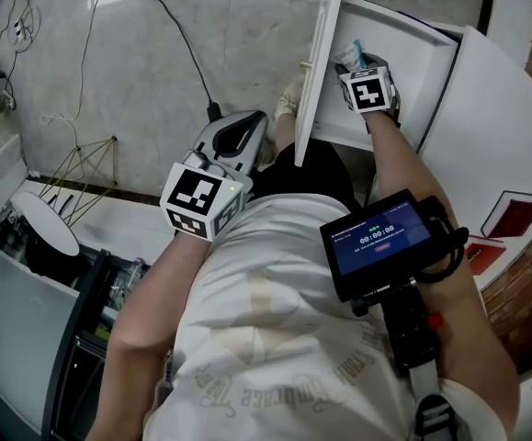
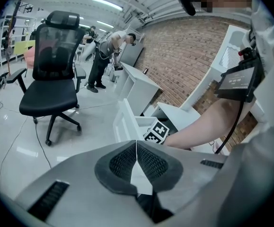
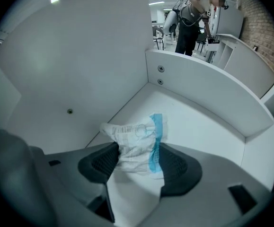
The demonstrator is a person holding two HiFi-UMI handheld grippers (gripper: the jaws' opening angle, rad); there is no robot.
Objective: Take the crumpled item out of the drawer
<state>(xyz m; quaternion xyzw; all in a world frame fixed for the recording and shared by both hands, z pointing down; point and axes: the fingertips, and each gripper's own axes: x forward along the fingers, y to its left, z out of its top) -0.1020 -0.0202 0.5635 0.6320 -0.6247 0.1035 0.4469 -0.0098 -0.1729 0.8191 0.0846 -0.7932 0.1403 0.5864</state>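
Pinching a crumpled item (image 3: 134,136) between the two dark pads of the right gripper (image 3: 137,149), right up at the lens. Holding it inside the open white drawer (image 3: 200,82), within the walls and near a back corner. Not revealing whether touching the drawer floor or hanging clear of it.

Looking white and heavily wrinkled, like thin wrapping, carrying a blue stripe down one side and faint grey print too small for reading. Bunching above the pads and trailing in folds beneath them.

Hanging the left gripper (image 2: 137,148) well apart from the drawer, out in front of the person's waist. Pressing its pads together at the tips, gripping nothing.

Standing over a pale glossy floor (image 1: 146,72) and crossing it with black cables (image 1: 178,44). Wearing a small lit screen (image 1: 380,242) strapped to the right forearm. Facing, past the left gripper, a black office chair (image 2: 56,70), a brick wall (image 2: 184,56), low white cabinets (image 2: 137,86) and two people (image 2: 106,56) bending over a far unit. Showing a red box (image 1: 514,217) on the white top beside the drawer.
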